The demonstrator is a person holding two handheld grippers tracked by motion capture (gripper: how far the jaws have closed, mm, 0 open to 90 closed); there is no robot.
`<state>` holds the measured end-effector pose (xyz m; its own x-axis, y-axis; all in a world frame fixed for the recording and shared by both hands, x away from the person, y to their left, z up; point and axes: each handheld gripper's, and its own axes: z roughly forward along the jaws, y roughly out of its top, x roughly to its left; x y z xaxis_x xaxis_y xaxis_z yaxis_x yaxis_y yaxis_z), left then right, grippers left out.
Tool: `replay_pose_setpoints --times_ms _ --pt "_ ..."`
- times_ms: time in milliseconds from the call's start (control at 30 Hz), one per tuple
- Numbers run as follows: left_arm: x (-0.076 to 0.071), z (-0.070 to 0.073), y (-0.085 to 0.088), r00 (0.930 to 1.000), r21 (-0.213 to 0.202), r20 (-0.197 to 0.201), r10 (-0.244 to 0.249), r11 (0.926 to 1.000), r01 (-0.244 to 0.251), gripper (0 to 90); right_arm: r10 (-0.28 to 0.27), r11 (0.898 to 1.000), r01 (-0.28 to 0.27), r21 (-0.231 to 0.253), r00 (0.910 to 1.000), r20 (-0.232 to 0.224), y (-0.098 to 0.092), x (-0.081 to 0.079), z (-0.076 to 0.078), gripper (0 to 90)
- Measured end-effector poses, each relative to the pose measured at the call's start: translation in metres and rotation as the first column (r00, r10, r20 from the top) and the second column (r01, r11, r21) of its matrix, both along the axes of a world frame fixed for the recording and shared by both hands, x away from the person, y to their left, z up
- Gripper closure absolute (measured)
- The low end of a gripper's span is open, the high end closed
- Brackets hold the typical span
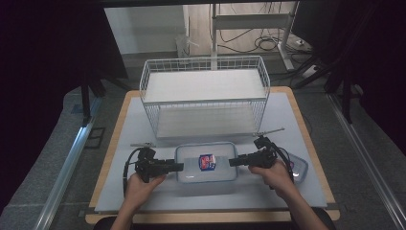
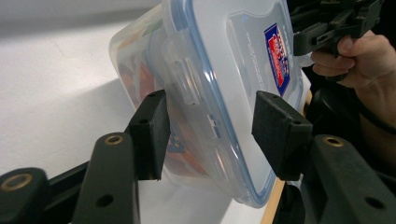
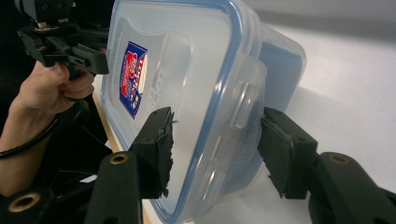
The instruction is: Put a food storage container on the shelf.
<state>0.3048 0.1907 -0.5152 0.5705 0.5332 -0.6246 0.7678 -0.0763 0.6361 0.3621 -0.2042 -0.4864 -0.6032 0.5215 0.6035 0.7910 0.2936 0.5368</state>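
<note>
Plastic container [image 1: 207, 163], clear with a blue-rimmed lid and a red-and-blue label, sits on the grey mat [image 1: 143, 134] at the near edge of the table, in front of the white wire basket [image 1: 205, 94]. From my seat at the controls, the left gripper [image 1: 178, 166] meets the box's left end, its jaws astride the lid latch [image 2: 187, 88]; whether the pads press I cannot tell. At the opposite end the right gripper [image 1: 232, 162] straddles the other latch [image 3: 243, 105], grip equally unclear. Another lid [image 1: 299, 167] lies far right.
</note>
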Motion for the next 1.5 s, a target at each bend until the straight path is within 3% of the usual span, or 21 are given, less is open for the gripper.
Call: replay_pose_setpoints --times_ms 300,467,667,767,1167,1500 --pt "-0.003 0.001 0.0 1.0 -0.007 0.003 0.004 1.0 -0.004 50.0 -0.027 0.999 0.027 0.032 0.9996 0.011 -0.005 -0.01 -0.002 50.0" --pt "-0.002 0.004 -0.001 0.9999 -0.002 -0.007 0.007 1.0 -0.007 50.9 -0.04 0.997 0.041 0.058 0.9991 -0.011 -0.008 -0.012 -0.003 51.7" --pt "-0.001 0.007 -0.002 0.9999 0.008 0.002 0.016 0.9998 -0.016 51.8 -0.051 0.997 0.051 0.052 0.9987 -0.001 -0.007 -0.014 -0.001 52.7" --pt "0.0 0.011 -0.003 0.9995 0.027 0.016 0.025 0.9993 -0.026 51.8 -0.059 0.997 0.058 0.047 0.9981 0.019 -0.006 -0.016 0.002 53.3" --pt "0.001 0.017 -0.004 0.9987 0.039 0.04 0.032 0.9987 -0.034 52.0 -0.07 0.996 0.065 0.061 0.994 0.084 -0.006 -0.017 0.01 53.7" --pt "0.007 0.043 -0.006 0.9943 0.039 0.102 0.033 0.9985 -0.037 52.1 -0.083 0.993 0.071 0.089 0.9875 0.134 -0.008 -0.015 0.028 53.7"
